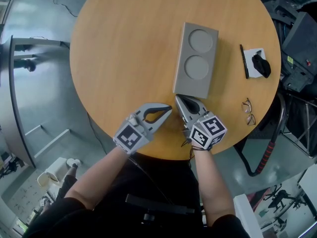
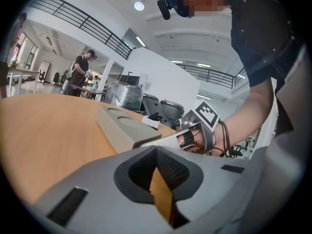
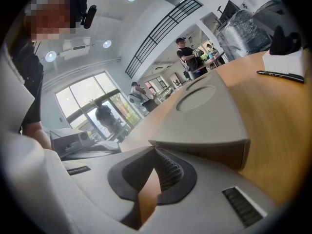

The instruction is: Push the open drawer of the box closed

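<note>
Sitting on table: grey box (image 1: 196, 59) (image 2: 122, 128) (image 3: 204, 116), upper centre of the head view, long axis running away from the person, two round recesses in its top.
Table: round, wooden (image 1: 124, 48) (image 2: 44, 130) (image 3: 280, 130), filling the upper two thirds of the head view.
Box near end: short face (image 3: 214, 155) turned toward both grippers, set just under the top's edge.
Drawer: not told apart from the box body in any view; near end looks flush in the head view.
Right gripper: (image 1: 179, 99) (image 3: 156, 152) lower centre of the head view, jaws clenched tip to tip with nothing between them, tips at the box's near left corner, touching or just short of it.
Left gripper: (image 1: 167, 111) (image 2: 156, 150) just left of the right one, jaws pressed together and empty, pointing right toward the other gripper, apart from the box.
Pen: black (image 1: 244, 61) (image 3: 280, 74), right of the box, lying on the wood.
White pad: (image 1: 253, 57) (image 3: 285, 61) just right of the pen, with a black object (image 1: 261, 66) (image 3: 285, 40) on it.
Glasses: (image 1: 248, 112) lower right on the table, near its rim.
Background: people standing by far tables in both gripper views.
</note>
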A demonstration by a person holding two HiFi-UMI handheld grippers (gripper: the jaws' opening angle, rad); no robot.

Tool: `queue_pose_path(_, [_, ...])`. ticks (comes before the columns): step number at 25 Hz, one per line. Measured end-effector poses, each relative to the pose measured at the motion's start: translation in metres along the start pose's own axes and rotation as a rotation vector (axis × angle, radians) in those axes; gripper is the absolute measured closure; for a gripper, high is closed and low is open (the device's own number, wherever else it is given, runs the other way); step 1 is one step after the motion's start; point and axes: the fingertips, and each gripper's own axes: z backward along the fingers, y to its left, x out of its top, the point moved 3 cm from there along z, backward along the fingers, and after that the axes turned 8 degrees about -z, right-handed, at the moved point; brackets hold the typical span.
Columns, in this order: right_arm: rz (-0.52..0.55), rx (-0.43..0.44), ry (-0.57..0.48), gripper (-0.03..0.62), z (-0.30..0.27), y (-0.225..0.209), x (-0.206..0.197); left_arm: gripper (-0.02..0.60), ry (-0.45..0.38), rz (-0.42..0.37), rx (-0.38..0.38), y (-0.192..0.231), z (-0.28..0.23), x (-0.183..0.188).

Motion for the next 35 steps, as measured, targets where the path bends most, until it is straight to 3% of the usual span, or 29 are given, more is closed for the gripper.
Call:
queue_pose_path(8, [-0.01, 0.01, -0.011, 0.591, 0.003, 0.008, 0.004, 0.554, -0.012, 0.007, 0.018, 0.0, 0.007, 0.007])
queue_pose_path(13, [0.043, 0.067, -0.071, 0.591, 0.029, 0.045, 0.039, 0.554, -0.045, -0.017, 0.03, -0.005, 0.014, 0.035])
queue_pose_path(18, [0.205, 0.135, -0.137, 0.591, 0.075, 0.1, 0.087, 0.554, -0.137, -0.055, 0.025, -0.021, 0.029, 0.09])
queue_pose_path(24, [0.409, 0.217, -0.185, 0.591, 0.152, 0.178, 0.127, 0.554, -0.248, -0.024, -0.037, -0.071, 0.059, 0.177])
queue_pose_path(27, [0.496, 0.252, -0.214, 0.591, 0.185, 0.222, 0.142, 0.554, -0.281, -0.057, -0.037, -0.092, 0.084, 0.22])
queue_pose_path(35, [0.57, 0.327, -0.253, 0.591, 0.266, 0.311, 0.153, 0.554, -0.296, -0.187, -0.025, -0.171, 0.142, 0.299])
